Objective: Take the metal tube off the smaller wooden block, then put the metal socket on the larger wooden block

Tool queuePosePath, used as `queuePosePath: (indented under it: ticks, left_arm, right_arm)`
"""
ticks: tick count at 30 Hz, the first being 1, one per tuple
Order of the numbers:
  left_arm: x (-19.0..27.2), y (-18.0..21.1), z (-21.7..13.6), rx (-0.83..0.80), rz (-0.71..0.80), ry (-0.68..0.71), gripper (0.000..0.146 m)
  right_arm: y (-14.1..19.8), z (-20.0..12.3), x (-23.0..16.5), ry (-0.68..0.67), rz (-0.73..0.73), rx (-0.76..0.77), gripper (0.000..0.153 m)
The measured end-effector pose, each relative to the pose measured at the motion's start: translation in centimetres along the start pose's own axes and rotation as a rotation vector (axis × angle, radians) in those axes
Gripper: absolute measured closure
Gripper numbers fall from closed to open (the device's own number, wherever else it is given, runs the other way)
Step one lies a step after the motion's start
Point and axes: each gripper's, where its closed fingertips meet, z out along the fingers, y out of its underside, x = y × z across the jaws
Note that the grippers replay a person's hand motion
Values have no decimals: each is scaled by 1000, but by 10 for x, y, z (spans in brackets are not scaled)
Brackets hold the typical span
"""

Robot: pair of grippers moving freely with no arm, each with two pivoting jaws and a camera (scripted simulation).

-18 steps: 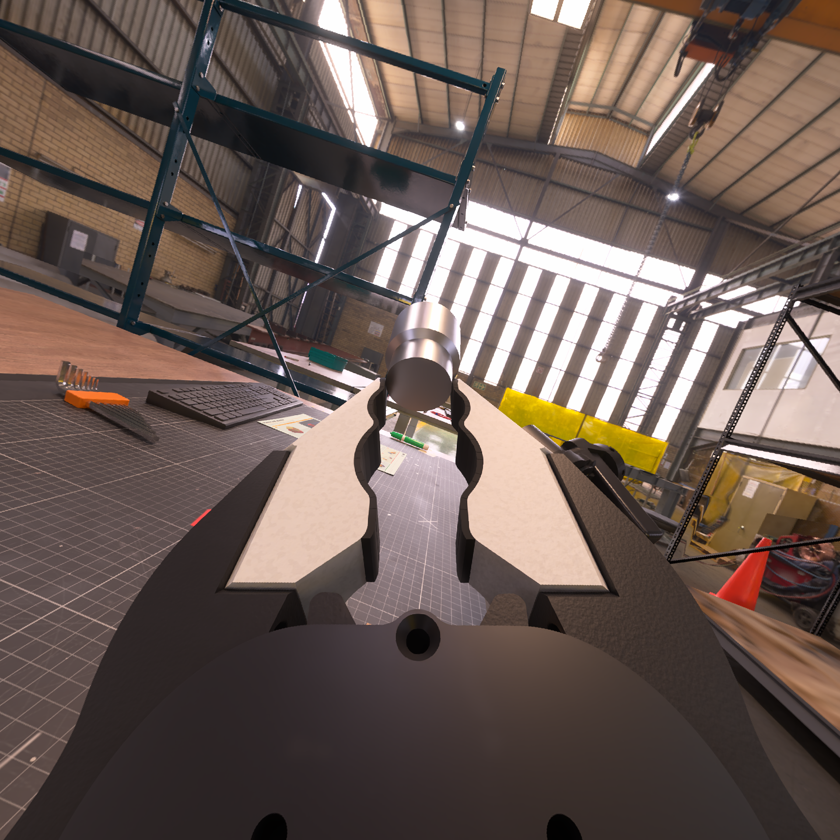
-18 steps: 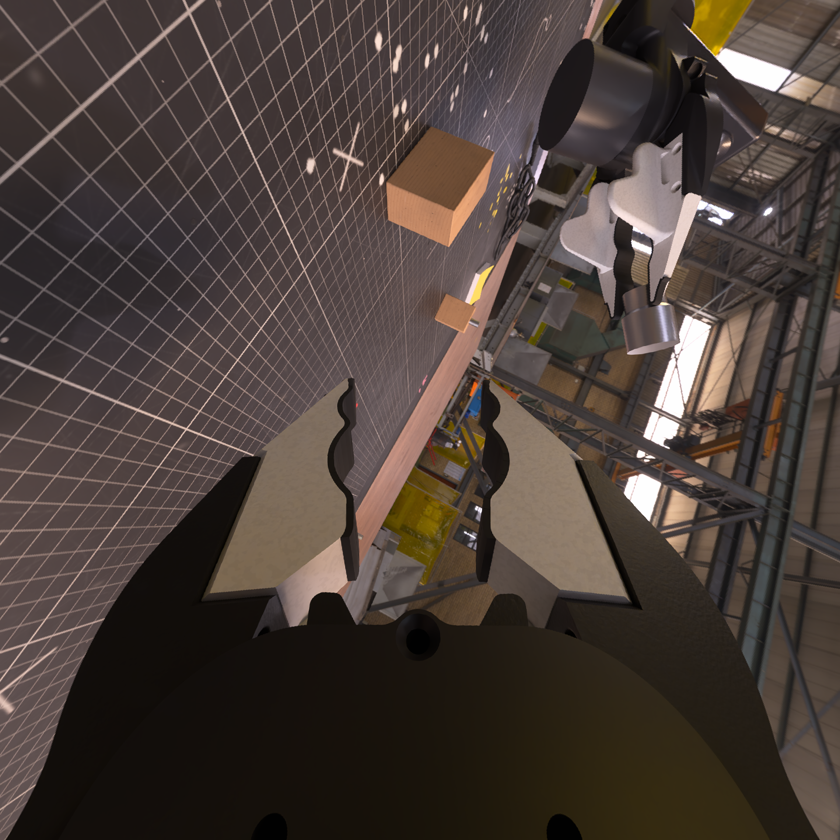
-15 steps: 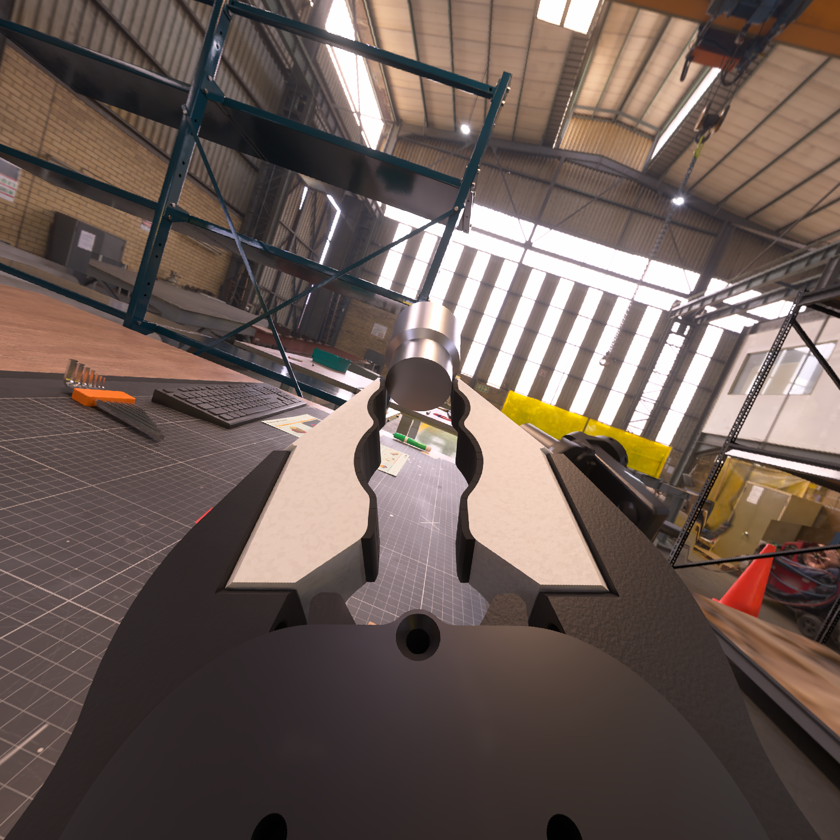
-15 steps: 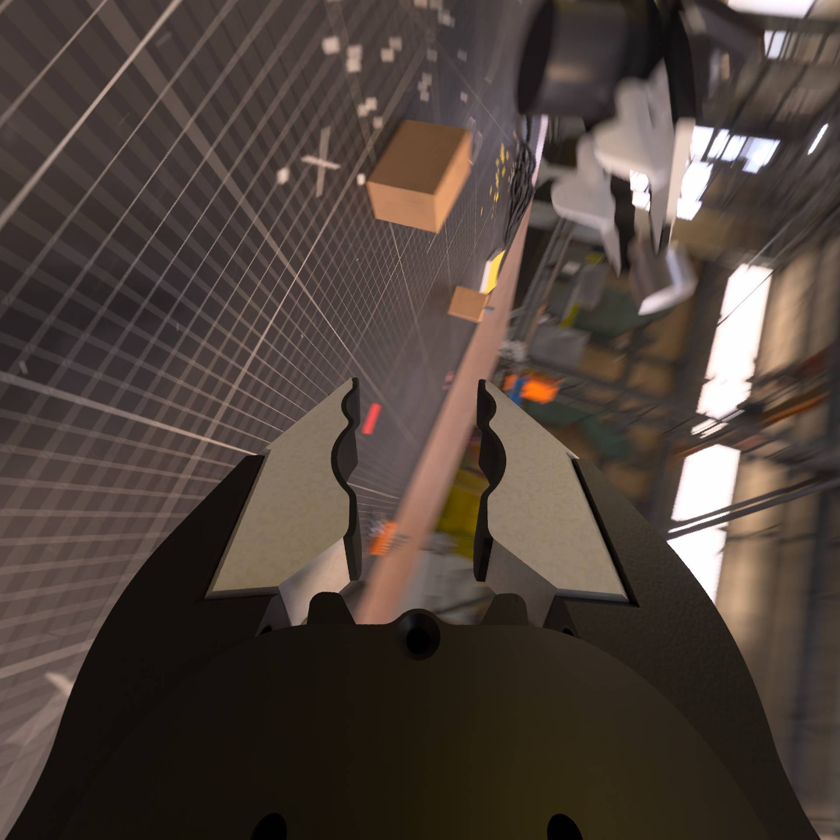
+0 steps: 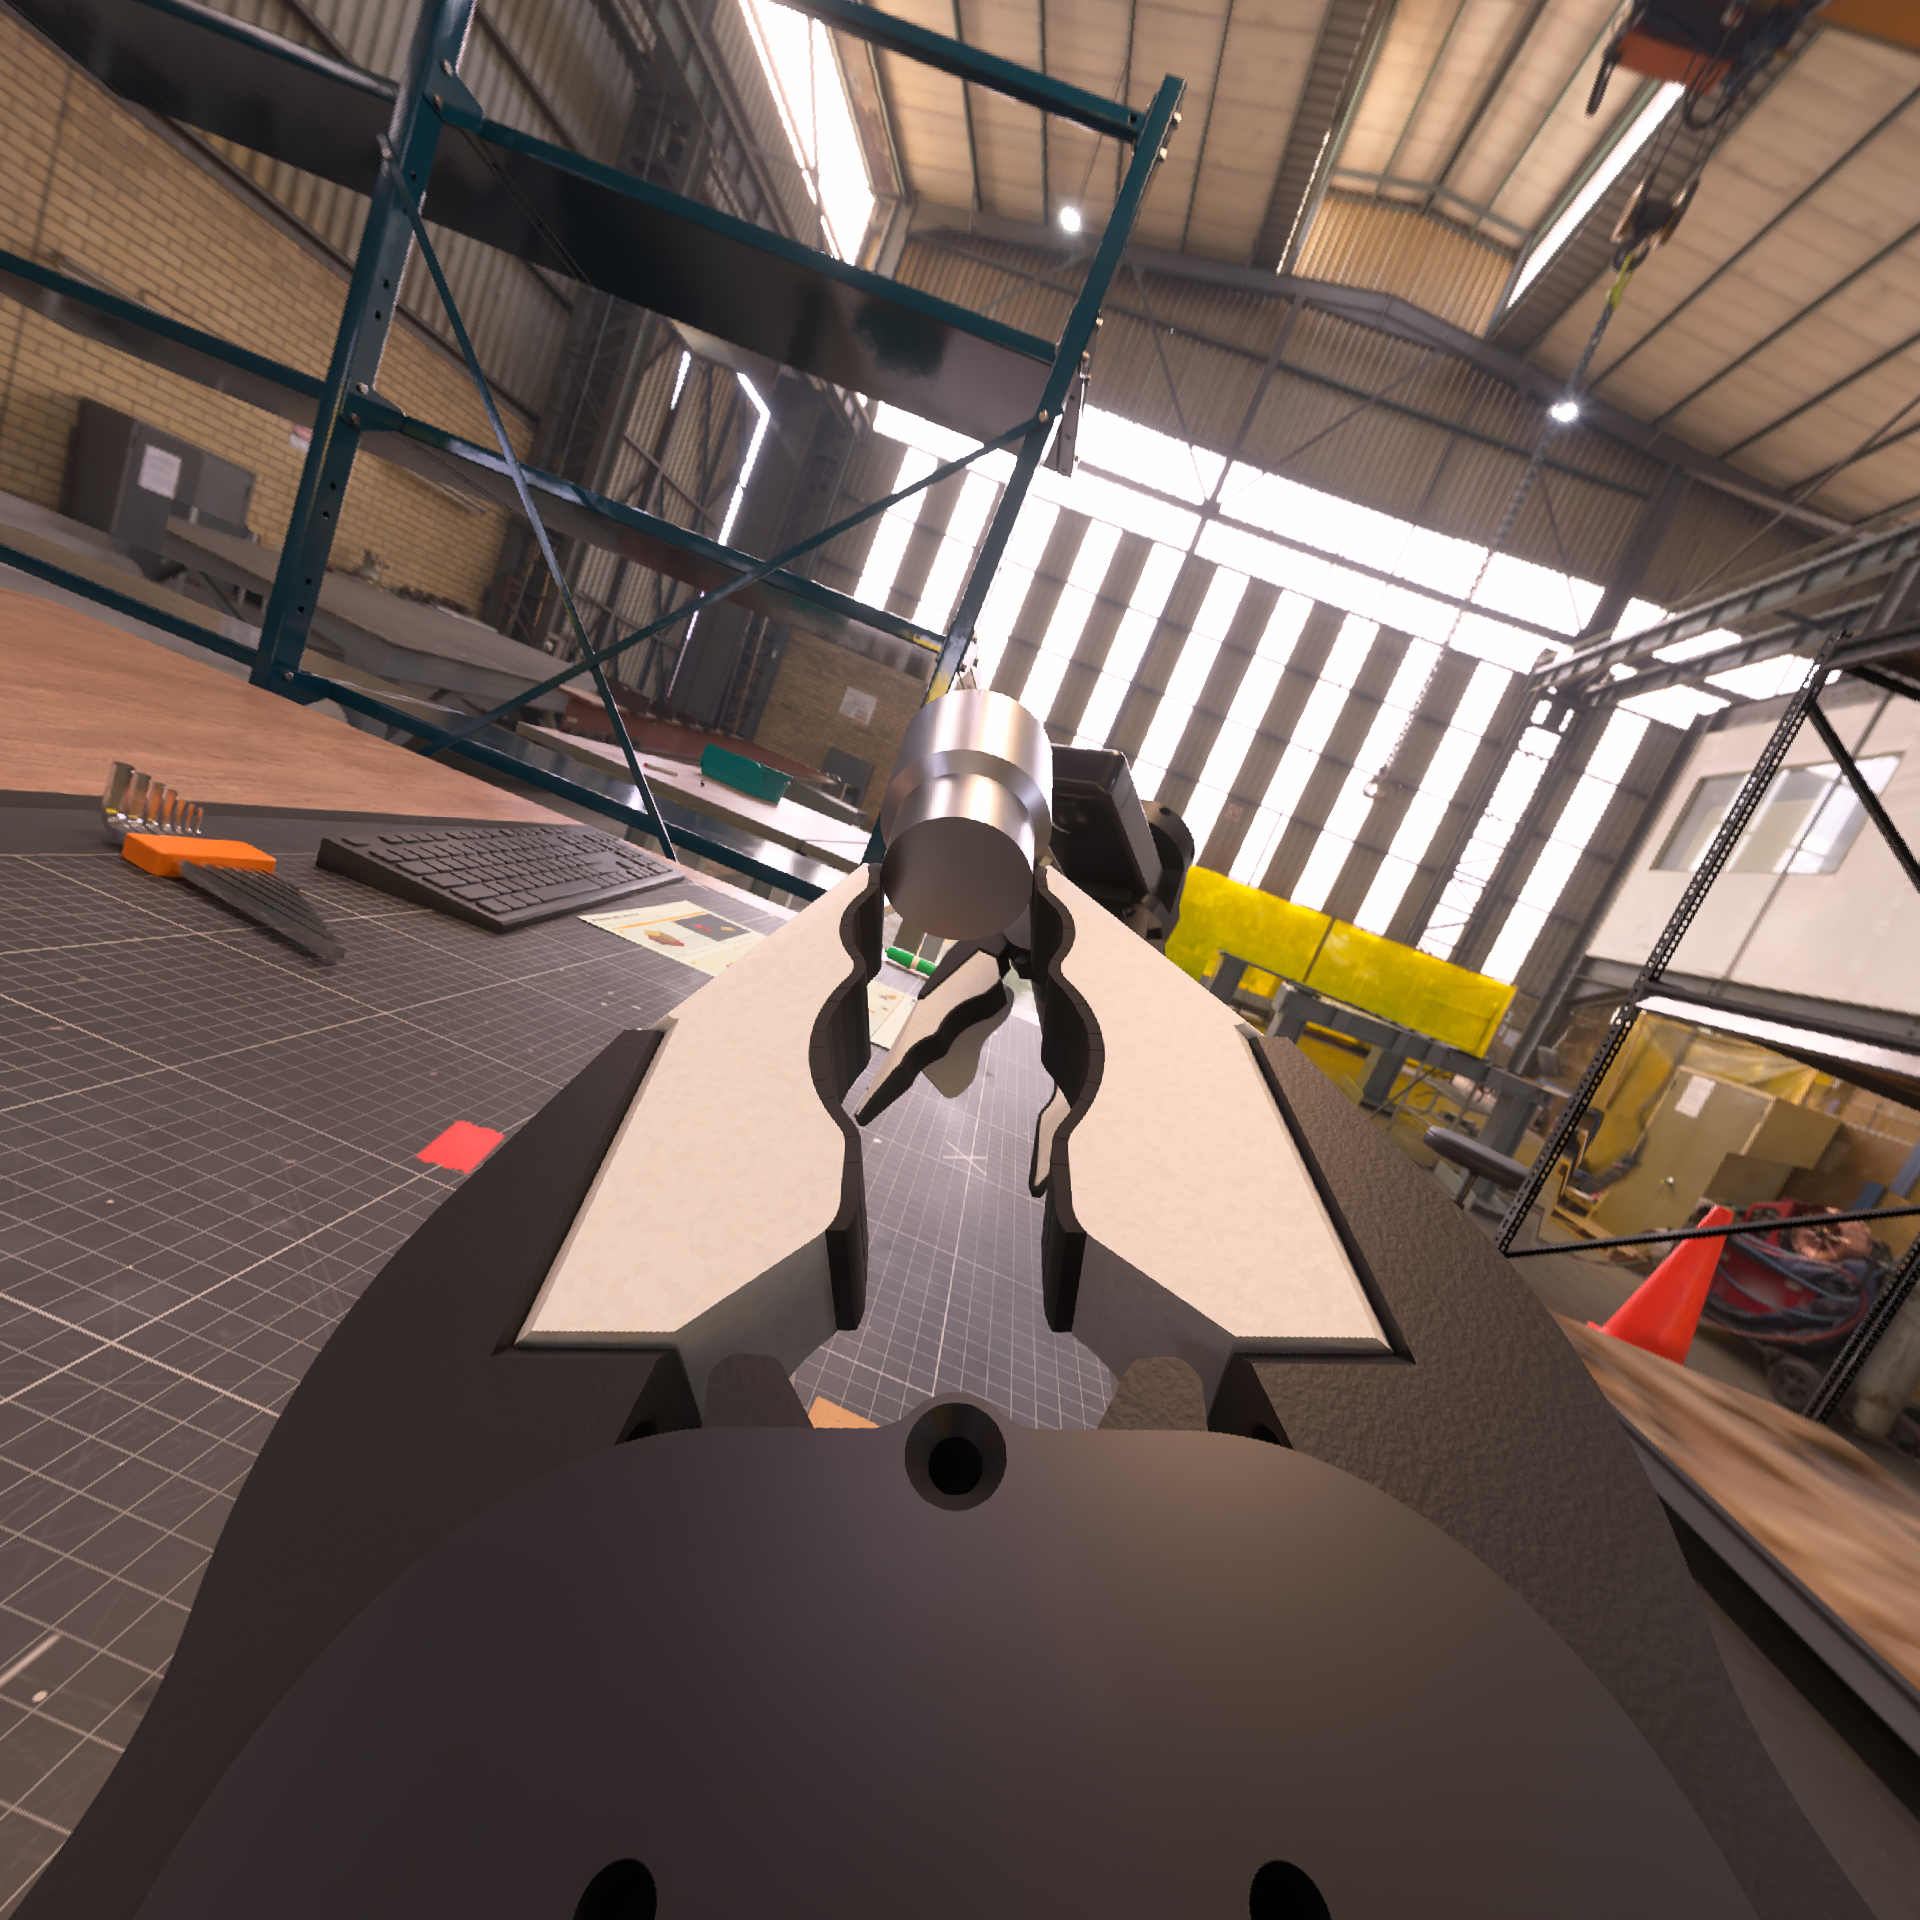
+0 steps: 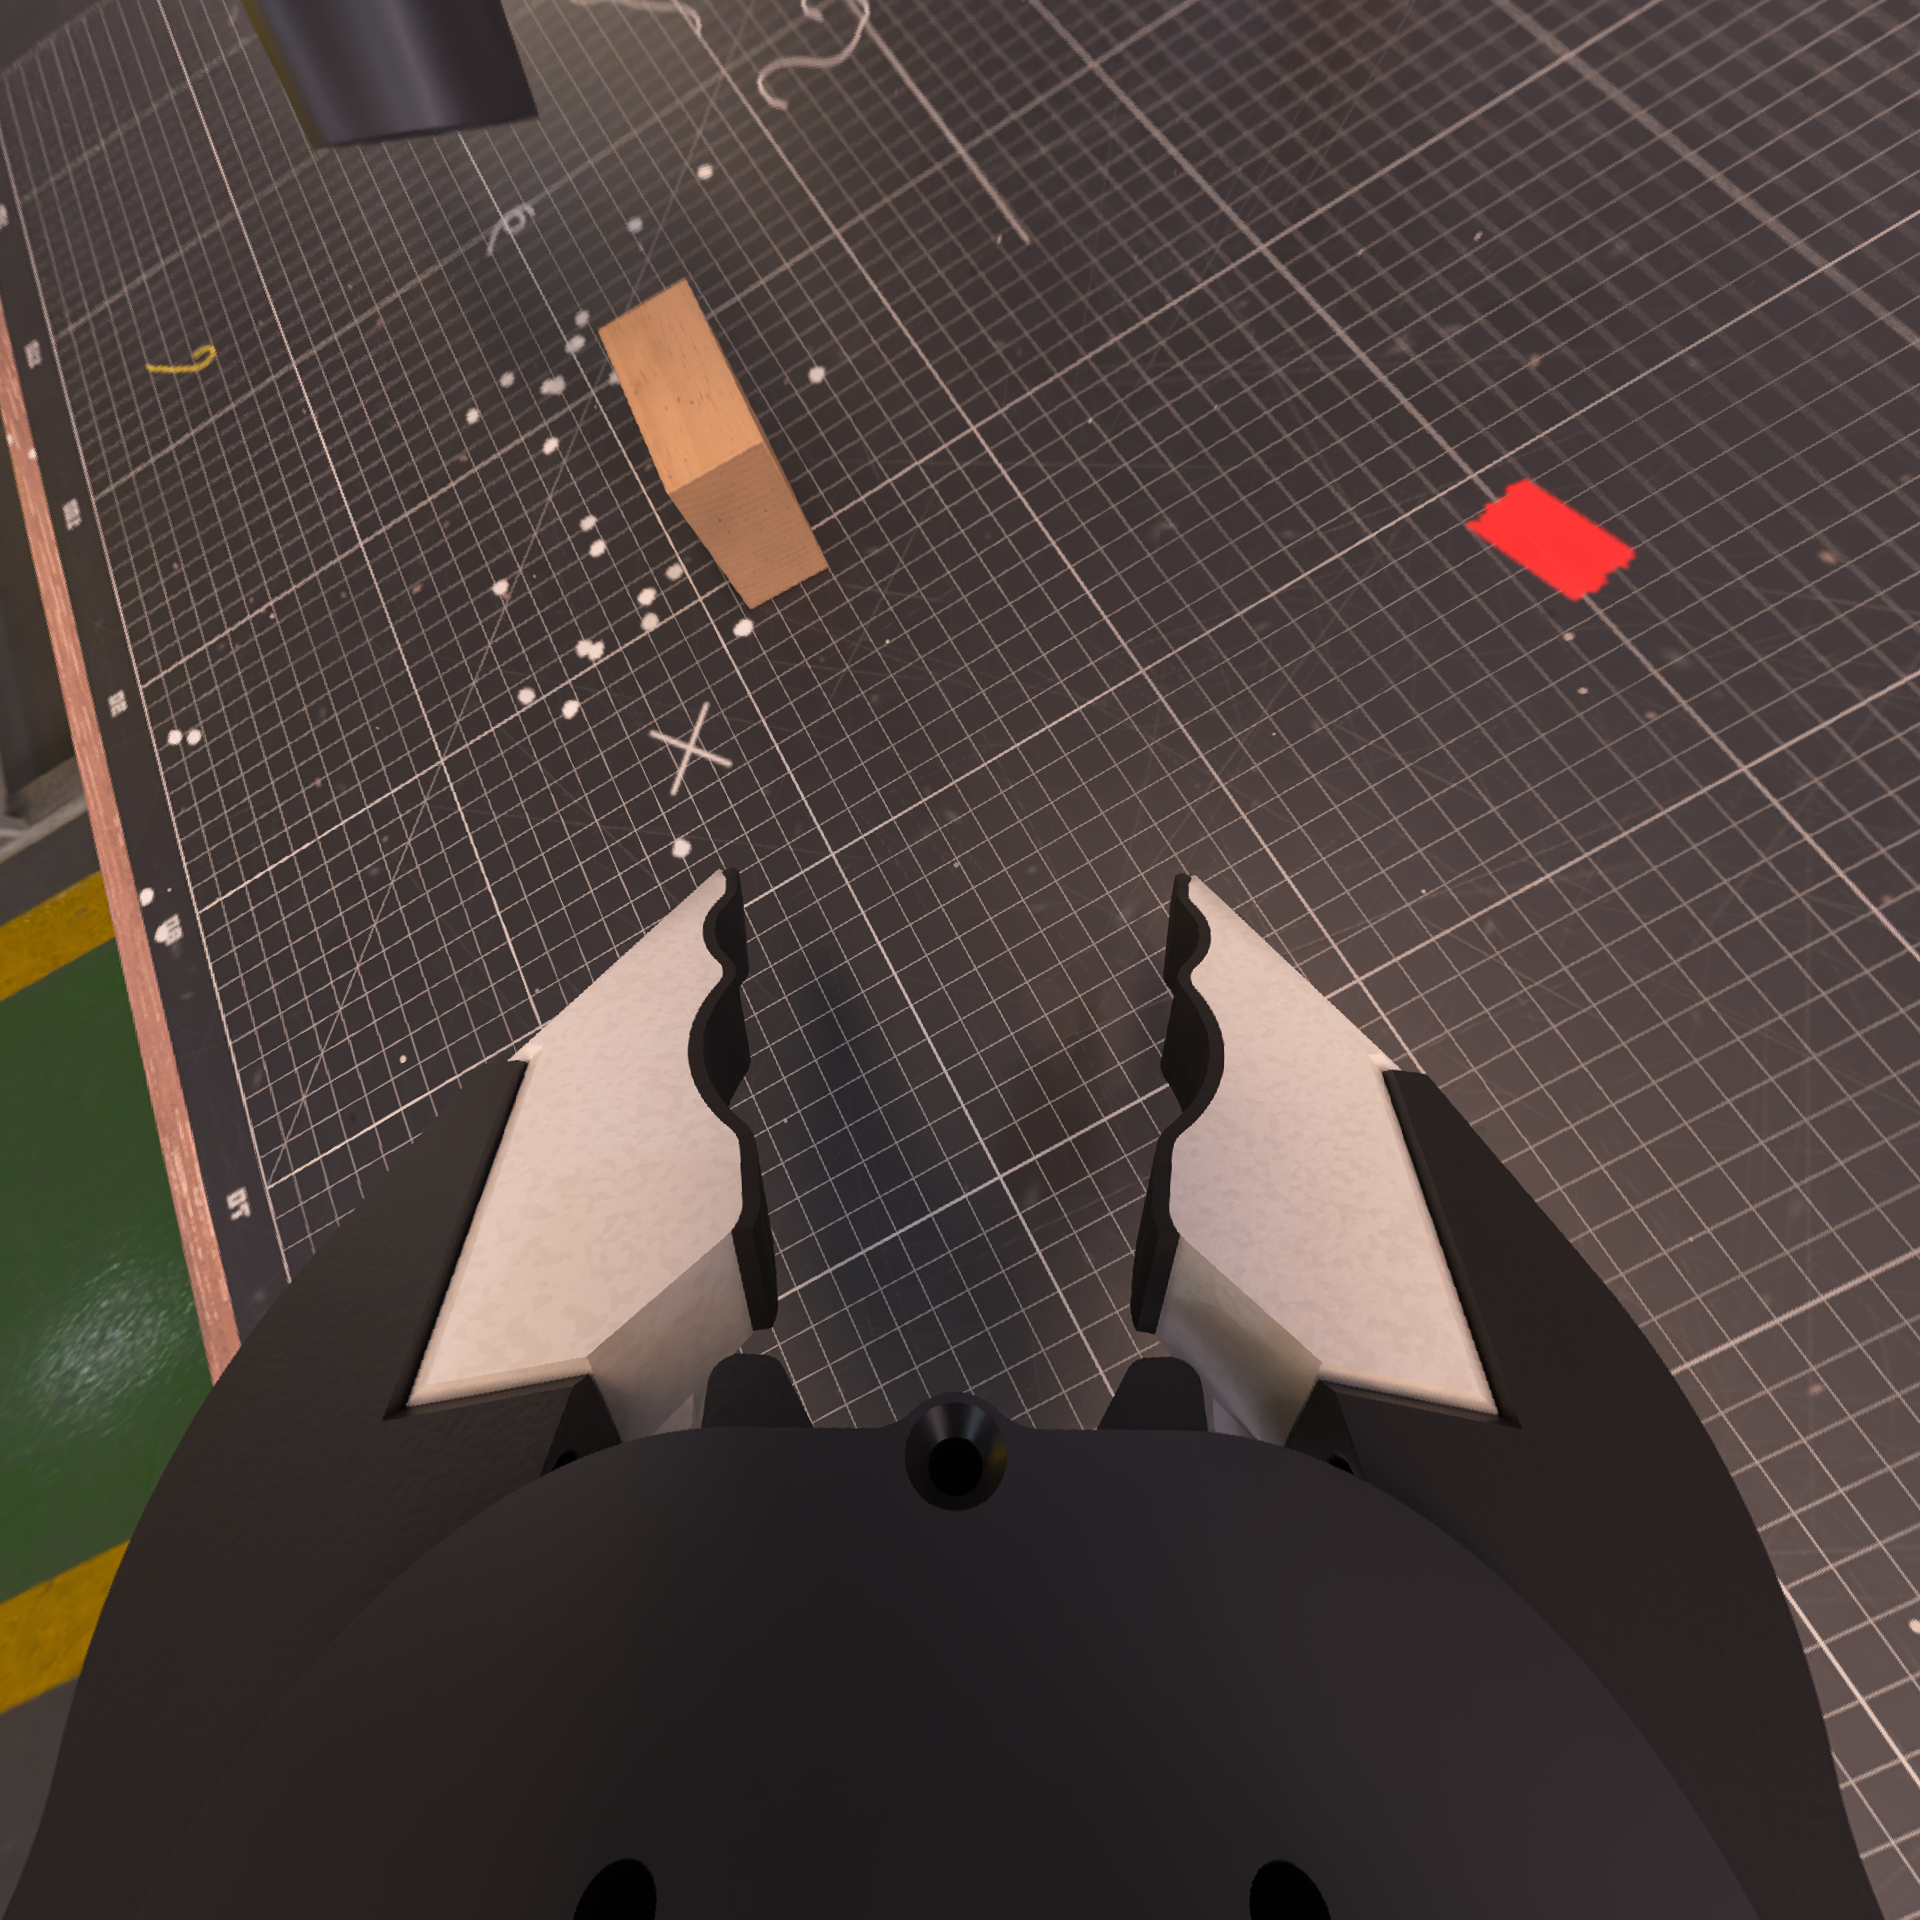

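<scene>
My left gripper [image 5: 956, 883] is shut on the metal socket [image 5: 966, 831], a short stepped steel cylinder, and holds it at the fingertips well above the mat. My right gripper [image 6: 956, 883] is open and empty and points down at the mat. The larger wooden block [image 6: 707, 436] lies on the mat ahead of it and to the left, among white dots. The right gripper's fingers [image 5: 935, 1039] also show in the left wrist view, just beyond the socket. A sliver of wood [image 5: 831, 1413] shows low between my left fingers. The metal tube and the smaller block are not in view.
A dark gridded cutting mat [image 6: 1351, 312] covers the wooden table, whose edge [image 6: 114, 831] runs down the left. A red tape patch [image 6: 1548, 551] lies right of the block. A keyboard [image 5: 488, 862] and a hex key set [image 5: 197, 852] lie far left.
My right gripper has swung round from a sideways tilt to look down at the mat, opened wider, and come in front of my left gripper. The left gripper still holds the socket.
</scene>
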Motion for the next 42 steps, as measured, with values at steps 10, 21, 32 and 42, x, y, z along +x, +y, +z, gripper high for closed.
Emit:
queuePosePath:
  ticks: [10,21,32,42]
  left_arm:
    - [2,6,4,-36,-5,5,118]
    - [-9,-15,-13,20,2,-104,118]
    - [18,-6,-49,-179,407,-116,118]
    - [-24,-62,-95,24,802,-690,118]
  right_arm:
    - [13,-5,7,65,-113,-126,87]
    - [12,-24,15,43,-46,-13,103]
    - [-28,-29,6,137,-218,100,102]
    - [-206,43,39,25,-691,-99,117]
